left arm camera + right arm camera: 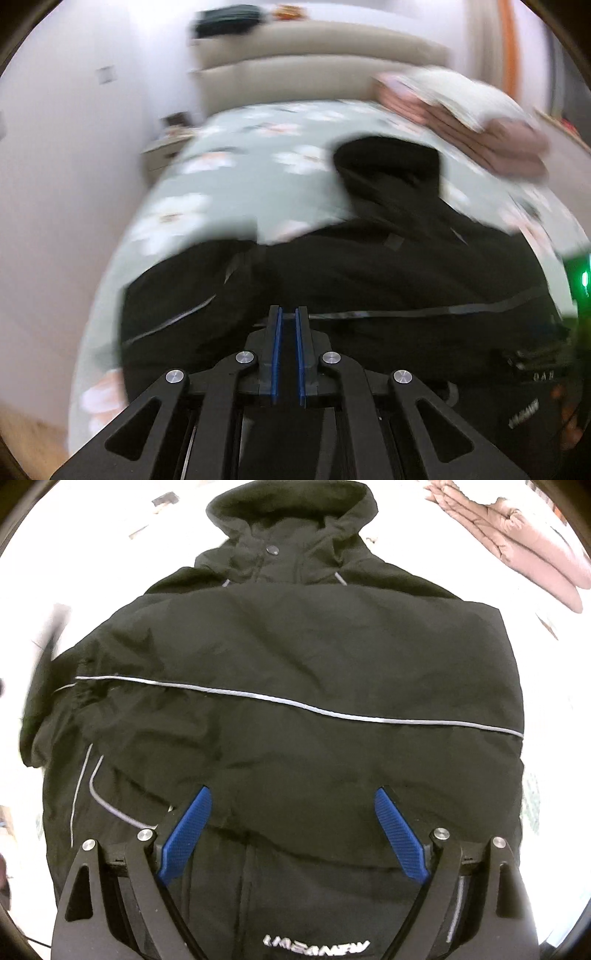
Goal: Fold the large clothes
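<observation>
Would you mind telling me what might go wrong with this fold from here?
The left gripper is nearly shut and its view is motion-blurred, so it may snag the black jacket. The right gripper is open over it, holding nothing, so the sleeve folded across the front could slide off.

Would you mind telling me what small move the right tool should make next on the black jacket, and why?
Probably lower the right tool and close it on the jacket's near hem. Its jaws stand wide open above the fabric, gripping nothing; the sleeves already lie folded across the body, and the left tool is nearly shut, seemingly empty.
</observation>
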Motion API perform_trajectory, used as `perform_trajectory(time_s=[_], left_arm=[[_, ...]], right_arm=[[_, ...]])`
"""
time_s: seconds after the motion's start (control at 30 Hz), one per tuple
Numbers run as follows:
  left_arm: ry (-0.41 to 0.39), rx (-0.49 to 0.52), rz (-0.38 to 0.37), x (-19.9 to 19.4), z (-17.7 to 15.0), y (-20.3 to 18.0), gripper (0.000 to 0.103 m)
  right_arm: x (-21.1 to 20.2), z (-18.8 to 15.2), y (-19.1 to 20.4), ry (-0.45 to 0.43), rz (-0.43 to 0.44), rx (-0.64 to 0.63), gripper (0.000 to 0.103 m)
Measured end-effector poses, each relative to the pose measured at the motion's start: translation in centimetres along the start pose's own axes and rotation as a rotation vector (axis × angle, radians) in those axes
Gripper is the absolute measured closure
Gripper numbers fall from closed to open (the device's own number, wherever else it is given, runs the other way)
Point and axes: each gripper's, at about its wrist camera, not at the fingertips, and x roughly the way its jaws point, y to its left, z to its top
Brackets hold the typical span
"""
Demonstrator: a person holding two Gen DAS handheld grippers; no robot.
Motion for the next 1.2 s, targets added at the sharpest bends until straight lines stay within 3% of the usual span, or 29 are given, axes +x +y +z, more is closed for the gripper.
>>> perform_trajectory(time_s=[0.13, 0.2, 0.4, 0.57, 0.67, 0.87, 0.9, 0.93, 1.0, 1.1, 1.2], left_arm=[[0.086, -0.011, -0.074, 1.2, -0.5, -2.1, 0.095], [0.140, -0.073, -0.074, 1.7, -0.7, -0.3, 0.094], [0.194, -0.197, 0.018, 2.7, -2.2, 5.4, 0.091], [0.210, -0.292, 0.080, 2.3, -4.1, 12.0, 0.089], [0.216, -0.316, 0.098, 2.0, -5.0, 14.7, 0.089], [0.233, -0.324, 0.096, 1.9, -6.2, 17.8, 0.089], [0.235, -0.319, 0.095, 2.0, -6.2, 17.9, 0.089], [0.235, -0.312, 0.096, 2.2, -6.2, 17.9, 0.089], [0.237, -0.301, 0.095, 2.6, -6.1, 18.0, 0.089], [0.245, -0.299, 0.097, 3.1, -5.7, 18.0, 0.089], [0.234, -0.303, 0.098, 3.0, -4.8, 17.6, 0.089]], right_arm=[[-1.4, -0.1, -0.1, -0.013, 0.054, -0.026, 0.011], [-2.2, 0.6, 1.2, -0.026, 0.120, -0.052, 0.011], [-2.0, 5.2, 9.2, -0.079, 0.240, -0.168, 0.011], [-0.7, 10.2, 17.5, -0.095, 0.394, -0.239, 0.011], [1.1, 13.3, 21.2, -0.083, 0.432, -0.244, 0.011], [6.3, 16.6, 24.8, 0.010, 0.414, -0.224, 0.012], [7.6, 16.9, 25.2, 0.036, 0.400, -0.215, 0.017], [8.6, 17.0, 25.5, 0.062, 0.403, -0.211, 0.035], [9.9, 16.9, 26.2, 0.103, 0.429, -0.222, 0.052], [9.1, 15.9, 27.3, 0.046, 0.361, -0.303, 0.062], [6.9, 15.2, 27.1, -0.003, 0.356, -0.335, 0.065]])
